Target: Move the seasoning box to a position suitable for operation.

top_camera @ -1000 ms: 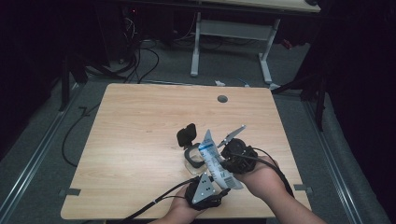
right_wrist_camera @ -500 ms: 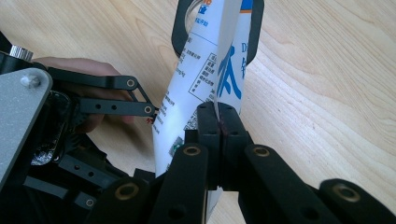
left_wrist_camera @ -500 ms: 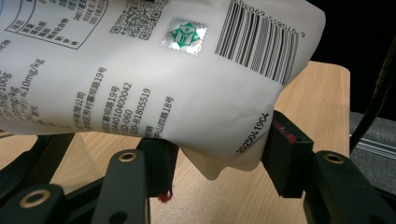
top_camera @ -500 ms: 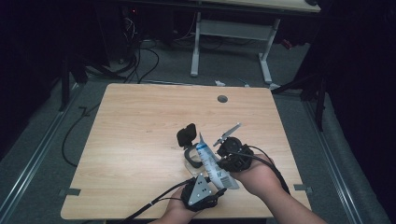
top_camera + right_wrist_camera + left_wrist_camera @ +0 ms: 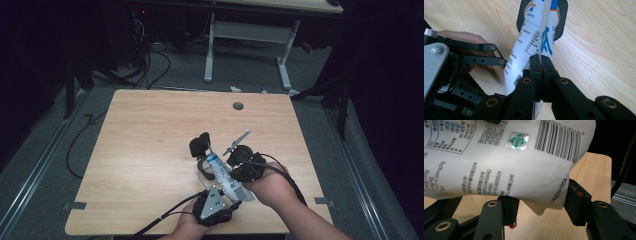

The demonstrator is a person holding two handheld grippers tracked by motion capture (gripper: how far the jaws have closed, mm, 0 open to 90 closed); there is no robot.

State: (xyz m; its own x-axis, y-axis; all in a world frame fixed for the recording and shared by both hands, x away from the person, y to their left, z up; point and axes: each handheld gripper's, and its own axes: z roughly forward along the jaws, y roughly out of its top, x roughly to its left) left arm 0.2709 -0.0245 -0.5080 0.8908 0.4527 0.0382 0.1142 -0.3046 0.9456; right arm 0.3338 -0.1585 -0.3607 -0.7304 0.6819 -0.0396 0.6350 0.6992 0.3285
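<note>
Wooden table (image 5: 150, 150) carries the work; pouch (image 5: 227, 177) hangs above it, right gripper (image 5: 541, 65) pinching its seam, left gripper (image 5: 540, 202) clamping its base; pull evenly, avoiding twist.

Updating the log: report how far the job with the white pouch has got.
Done: the right gripper is shut on the edge seam of the white, blue-printed plastic pouch. In hand: the left gripper has its jaws around the pouch's barcode end; whether they press is unclear. Left: the pouch is not yet released onto the wooden table.
</note>
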